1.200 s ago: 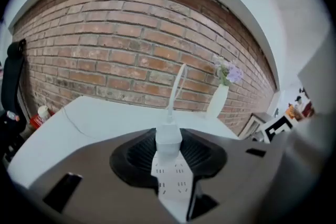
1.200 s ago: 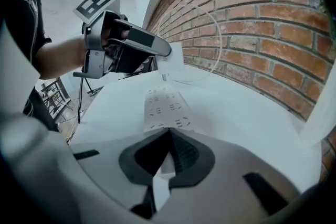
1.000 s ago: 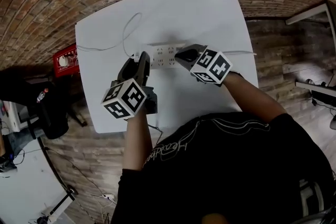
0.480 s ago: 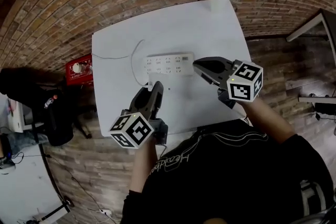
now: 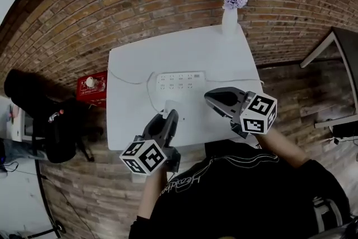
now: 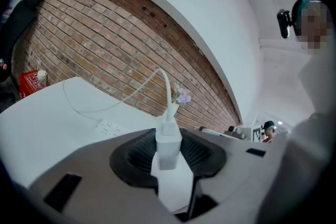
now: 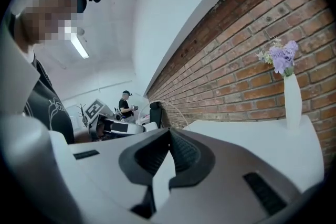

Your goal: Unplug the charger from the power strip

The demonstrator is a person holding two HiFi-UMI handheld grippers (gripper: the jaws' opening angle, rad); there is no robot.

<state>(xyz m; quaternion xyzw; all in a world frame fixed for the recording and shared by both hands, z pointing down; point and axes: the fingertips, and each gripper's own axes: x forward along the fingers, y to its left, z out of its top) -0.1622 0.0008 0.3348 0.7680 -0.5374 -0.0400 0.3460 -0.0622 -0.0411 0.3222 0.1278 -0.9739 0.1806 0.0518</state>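
On the white table [image 5: 134,64] the white power strip [image 5: 180,81] lies flat, with nothing plugged into it. My left gripper [image 5: 170,114] hovers over the table's near edge, shut on the white charger [image 5: 171,106]. In the left gripper view the charger [image 6: 168,145] stands upright between the pads, and its thin cable [image 6: 152,80] arcs up and off to the left. The power strip [image 6: 110,127] lies well beyond it. My right gripper [image 5: 213,99] floats to the right of the strip, shut on nothing. In its own view the right gripper [image 7: 169,135] has its pads meeting.
A white vase of purple flowers [image 5: 230,15] stands at the table's far right corner, against the brick wall [image 5: 140,3]. Left of the table, a red box [image 5: 91,86] and a black bag [image 5: 47,120] sit on the floor. A person [image 7: 126,106] stands far off.
The charger has come out of the power strip's left end. Both grippers have risen and drawn back toward the table's near edge, the left one carrying the charger.
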